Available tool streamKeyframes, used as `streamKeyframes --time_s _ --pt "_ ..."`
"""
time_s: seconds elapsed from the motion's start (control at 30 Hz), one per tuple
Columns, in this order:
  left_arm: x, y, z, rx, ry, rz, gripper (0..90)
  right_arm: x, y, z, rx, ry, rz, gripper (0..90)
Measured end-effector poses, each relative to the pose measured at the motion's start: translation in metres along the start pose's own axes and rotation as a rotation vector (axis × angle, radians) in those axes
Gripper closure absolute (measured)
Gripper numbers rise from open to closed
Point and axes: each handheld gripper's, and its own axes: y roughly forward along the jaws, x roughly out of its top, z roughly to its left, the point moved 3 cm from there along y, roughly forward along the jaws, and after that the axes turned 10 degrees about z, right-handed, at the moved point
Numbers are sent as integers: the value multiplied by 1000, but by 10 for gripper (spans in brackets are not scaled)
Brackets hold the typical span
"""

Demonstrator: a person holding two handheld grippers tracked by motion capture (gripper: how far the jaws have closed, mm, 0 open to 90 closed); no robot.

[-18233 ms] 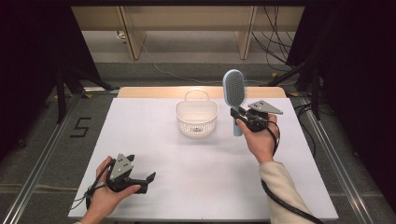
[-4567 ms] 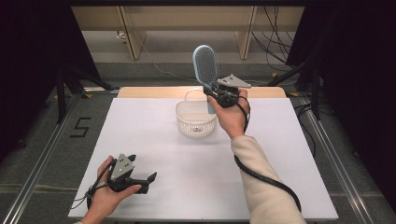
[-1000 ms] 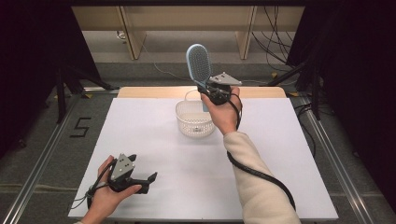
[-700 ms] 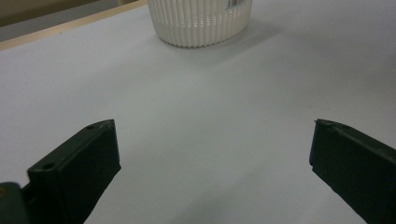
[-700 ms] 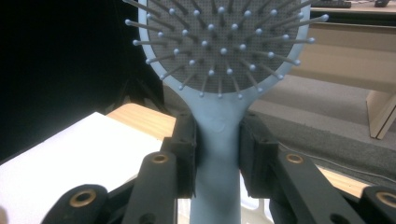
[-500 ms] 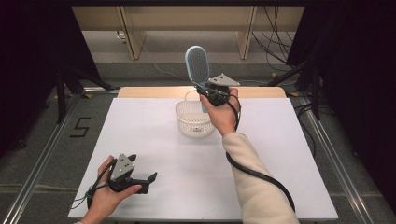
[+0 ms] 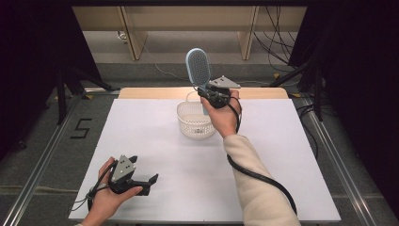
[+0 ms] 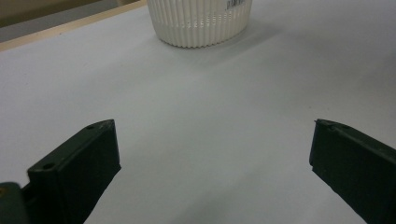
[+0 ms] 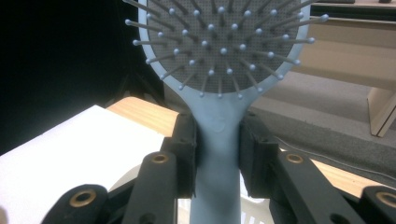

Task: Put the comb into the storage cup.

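A light blue hairbrush (image 7: 198, 67) stands nearly upright above the white ribbed basket (image 7: 195, 119) at the table's far middle. My right gripper (image 7: 210, 96) is shut on the brush's handle; in the right gripper view the two black jaws clamp the hairbrush (image 9: 218, 140) just below its bristled head. The handle's lower end hangs over the basket's right side. Near the front left corner my left gripper (image 7: 143, 182) rests on the white table, open and holding nothing. In the left gripper view its fingertips (image 8: 88, 154) stand wide apart, facing the basket (image 8: 201, 21) farther off.
The white table top (image 7: 282, 155) has a wooden strip (image 7: 141, 92) along its far edge. Metal rails run down both sides on the floor, and a "5" mark (image 7: 81, 127) lies at the left. Cables trail beyond the far right corner.
Over the last second the brush and right gripper have barely shifted. Since much earlier, the right hand has carried the brush leftward from beside the basket to above it. The left gripper stays put.
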Motion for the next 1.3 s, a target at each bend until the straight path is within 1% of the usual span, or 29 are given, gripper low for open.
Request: streamKeyframes --time_s 0.23,0.3,0.5,1.3 --pt "0 0 0 -1 0 -2 11 -3 2 1 0 -9 8 703" --pt "0 0 0 -3 -3 -2 11 -3 3 1 1 -10 3 703" --pt "0 0 0 1 -1 -2 11 -6 5 1 0 -10 13 703" --pt "0 1 -1 -5 -3 -1 11 -17 12 1 -2 -30 43 702"
